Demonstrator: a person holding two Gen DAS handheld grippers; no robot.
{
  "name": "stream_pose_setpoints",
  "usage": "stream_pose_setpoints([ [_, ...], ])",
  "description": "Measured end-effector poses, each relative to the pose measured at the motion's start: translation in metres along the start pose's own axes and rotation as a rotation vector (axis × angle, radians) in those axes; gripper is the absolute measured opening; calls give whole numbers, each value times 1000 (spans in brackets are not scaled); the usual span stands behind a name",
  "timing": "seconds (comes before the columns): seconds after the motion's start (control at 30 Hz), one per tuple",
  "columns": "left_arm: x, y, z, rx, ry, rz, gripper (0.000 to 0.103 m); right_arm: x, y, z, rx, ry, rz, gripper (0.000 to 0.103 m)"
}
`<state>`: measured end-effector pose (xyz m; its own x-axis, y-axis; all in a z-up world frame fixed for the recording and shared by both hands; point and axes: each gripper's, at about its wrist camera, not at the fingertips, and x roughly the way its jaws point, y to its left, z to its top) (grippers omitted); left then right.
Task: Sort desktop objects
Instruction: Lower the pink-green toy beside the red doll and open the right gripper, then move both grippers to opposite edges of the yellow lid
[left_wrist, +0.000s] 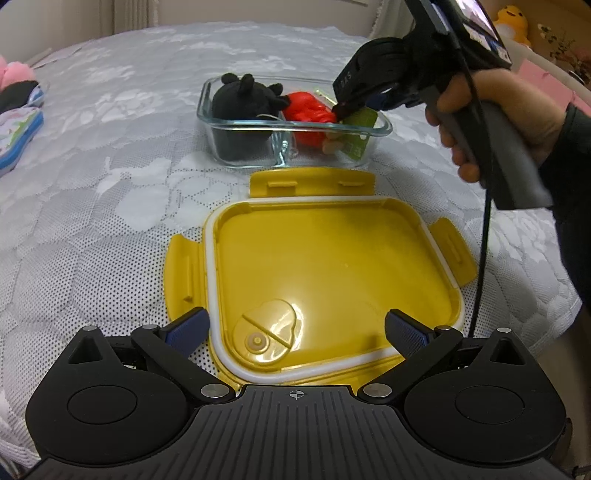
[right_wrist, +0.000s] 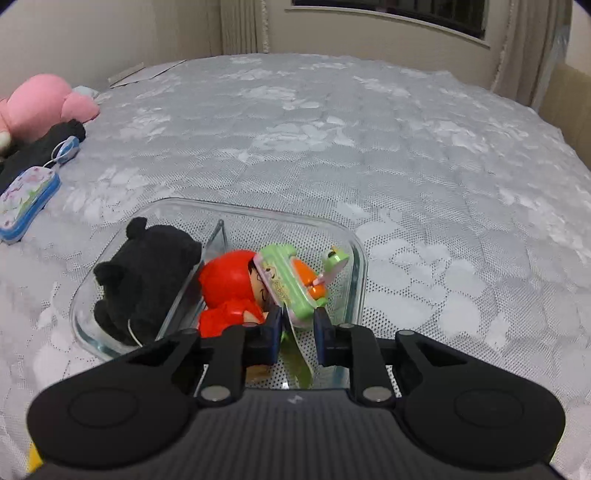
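A clear glass container (right_wrist: 360, 266) with a divider wall sits on the grey patterned bedcover (right_wrist: 369, 129), filling the lower centre of the right wrist view. Its left compartment holds a black plush toy (right_wrist: 144, 280); its right compartment holds a red-hooded figurine (right_wrist: 229, 288) and, leaning against that, a green packaged toy (right_wrist: 291, 284) with an orange piece inside. The right gripper (right_wrist: 298, 334) points down into the right compartment, its blue-padded fingers (right_wrist: 322, 332) standing a narrow gap apart on either side of the package's lower edge; the left pad looks to be against the package, the right one just beside it, and I cannot tell whether they pinch it. In the left wrist view the same gripper (left_wrist: 345, 110), held by a person's hand (left_wrist: 480, 122) at the upper right of the frame, has its tips at the green package inside the container (left_wrist: 295, 127). Below it, at mid frame, lies a yellow snap-lock lid (left_wrist: 332, 266) with a white seal, upside down on the bedcover just beside the container. The left gripper (left_wrist: 297, 328) hangs over the lid's near edge with its jaws spread wide and nothing between them. At the far left of the right wrist view lie a pink plush (right_wrist: 48, 103), a black cloth item (right_wrist: 40, 151) and a blue-edged floral tin (right_wrist: 27, 201).
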<state>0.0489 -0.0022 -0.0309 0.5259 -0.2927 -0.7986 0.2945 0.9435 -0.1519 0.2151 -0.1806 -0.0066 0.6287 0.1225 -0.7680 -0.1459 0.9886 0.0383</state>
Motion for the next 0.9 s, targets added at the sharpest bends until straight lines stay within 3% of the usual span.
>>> stream_pose_setpoints([
  [0.3, 2, -3, 2, -4, 8, 23, 103, -53, -11, -5, 10, -111, 54, 25],
  [0.6, -3, 1, 4, -25, 2, 44, 103, -82, -30, -25, 52, -151, 104, 32],
  [0.77, -14, 9, 10, -51, -32, 57, 103, -91, -54, -57, 142, -159, 130, 44],
  [0.9, -17, 18, 19, -101, -58, 89, 103, -92, -66, -94, 196, -149, 151, 45],
])
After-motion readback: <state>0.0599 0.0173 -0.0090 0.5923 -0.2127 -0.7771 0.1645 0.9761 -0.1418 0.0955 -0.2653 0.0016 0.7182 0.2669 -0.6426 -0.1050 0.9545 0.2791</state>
